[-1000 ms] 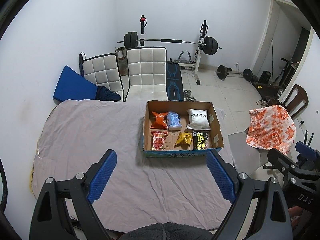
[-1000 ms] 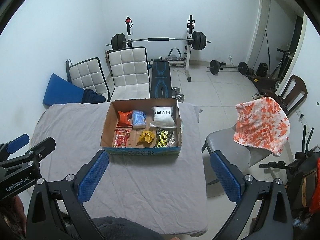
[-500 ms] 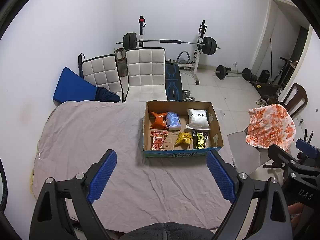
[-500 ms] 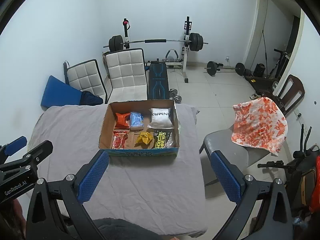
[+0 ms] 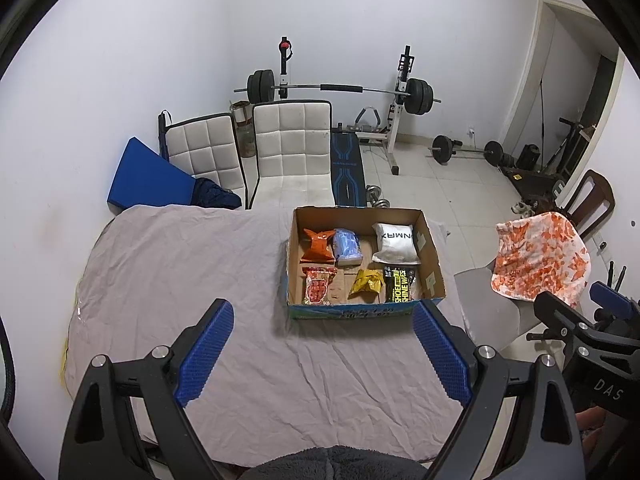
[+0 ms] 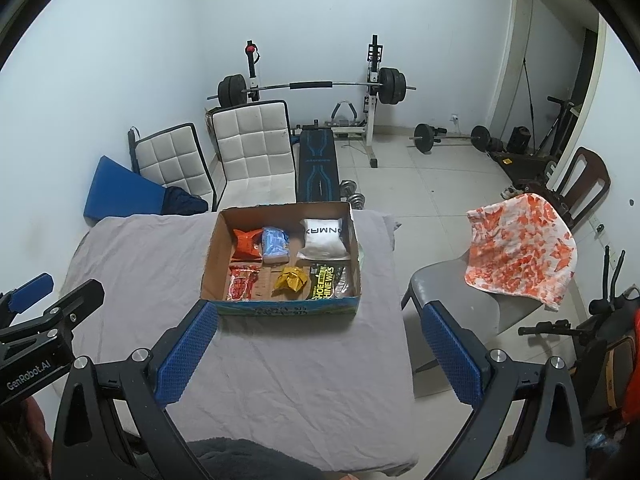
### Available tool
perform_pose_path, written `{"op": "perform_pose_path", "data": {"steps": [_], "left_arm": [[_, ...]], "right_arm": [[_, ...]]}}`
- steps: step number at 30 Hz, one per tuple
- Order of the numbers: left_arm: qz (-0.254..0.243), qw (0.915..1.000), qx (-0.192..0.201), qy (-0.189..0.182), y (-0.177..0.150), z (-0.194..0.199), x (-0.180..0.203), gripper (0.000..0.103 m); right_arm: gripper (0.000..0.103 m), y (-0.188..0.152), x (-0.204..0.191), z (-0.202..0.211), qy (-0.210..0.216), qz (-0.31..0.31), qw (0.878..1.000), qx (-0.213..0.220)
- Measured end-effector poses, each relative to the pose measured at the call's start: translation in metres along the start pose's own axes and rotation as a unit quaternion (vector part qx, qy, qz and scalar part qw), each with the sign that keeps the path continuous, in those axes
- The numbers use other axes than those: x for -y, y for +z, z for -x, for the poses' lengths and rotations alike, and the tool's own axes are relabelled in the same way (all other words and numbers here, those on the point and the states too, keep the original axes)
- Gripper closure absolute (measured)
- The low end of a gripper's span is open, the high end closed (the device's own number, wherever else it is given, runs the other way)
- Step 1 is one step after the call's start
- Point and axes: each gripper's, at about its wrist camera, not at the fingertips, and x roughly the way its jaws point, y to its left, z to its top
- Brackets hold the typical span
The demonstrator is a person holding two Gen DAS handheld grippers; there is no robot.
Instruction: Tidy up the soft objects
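Left wrist view: the left gripper (image 5: 323, 354) hangs spread wide and empty above the grey sheet (image 5: 168, 280); further right a cardboard box (image 5: 362, 307) holds six soft packets. Right wrist view: the right gripper (image 6: 320, 354) is likewise wide, holding nothing, near the box

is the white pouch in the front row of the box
No, the white pouch lies in the far right corner of the cardboard box.

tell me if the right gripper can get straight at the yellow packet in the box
Probably yes. The right gripper is open and empty, the cardboard box has no lid, and the yellow packet lies uncovered in its front row; only the low front wall must be cleared.
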Motion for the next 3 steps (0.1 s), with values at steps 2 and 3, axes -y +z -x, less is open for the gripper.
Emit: {"op": "perform_pose_path", "data": {"steps": [2, 3], "left_arm": [[0.0, 1.0, 0.002, 0.001, -0.0005, 0.0005, -0.0007, 0.011], [0.001, 1.0, 0.003, 0.001, -0.0005, 0.0008, -0.0011, 0.011]], "right_arm": [[0.0, -0.0003, -0.0003, 0.0004, 0.0, -0.001, 1.0, 0.0], [0.0, -0.0003, -0.0008, 0.0005, 0.001, -0.001, 1.0, 0.0]]}}
